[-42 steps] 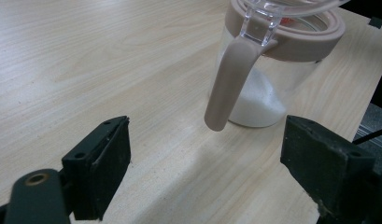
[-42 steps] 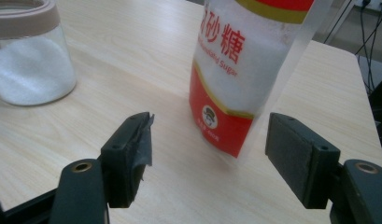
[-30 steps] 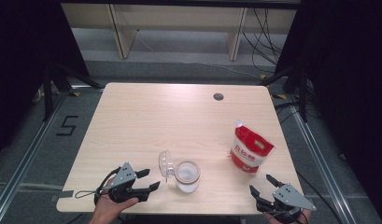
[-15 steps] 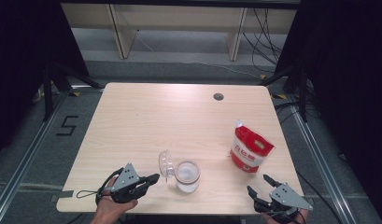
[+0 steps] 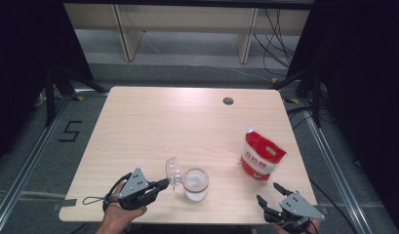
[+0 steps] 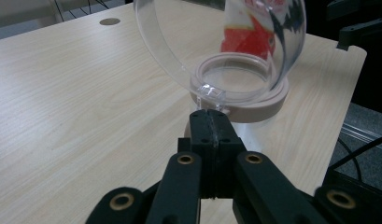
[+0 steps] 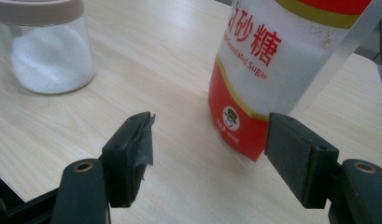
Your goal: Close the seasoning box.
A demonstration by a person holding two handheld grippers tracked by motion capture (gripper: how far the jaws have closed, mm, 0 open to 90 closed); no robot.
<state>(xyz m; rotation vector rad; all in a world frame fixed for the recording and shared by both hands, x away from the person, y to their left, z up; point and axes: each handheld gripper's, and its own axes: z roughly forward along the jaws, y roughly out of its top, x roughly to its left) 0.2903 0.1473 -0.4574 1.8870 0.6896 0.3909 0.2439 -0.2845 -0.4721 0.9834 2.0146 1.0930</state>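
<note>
A clear jar [image 5: 195, 184] with a beige rim, partly full of white granules, stands near the table's front edge. Its clear domed lid [image 5: 173, 170] is flipped open and leans to the left. My left gripper [image 5: 162, 184] is shut, and its tips sit just short of the lid's small tab [image 6: 211, 92]. In the left gripper view its jaws [image 6: 210, 119] are pressed together with nothing between them. A red and white sugar bag [image 5: 262, 155] stands upright at the right. My right gripper [image 5: 269, 193] is open in front of the sugar bag [image 7: 272, 60], and the jar [image 7: 48, 51] is off to its left.
The light wooden table [image 5: 153, 122] has a round cable hole [image 5: 228, 101] at the back right. Its front edge lies right under both hands. Metal rails and cables run along the floor around it.
My left gripper has closed its jaws and slid right, up to the jar's open lid. The right gripper has shifted slightly and stays open.
</note>
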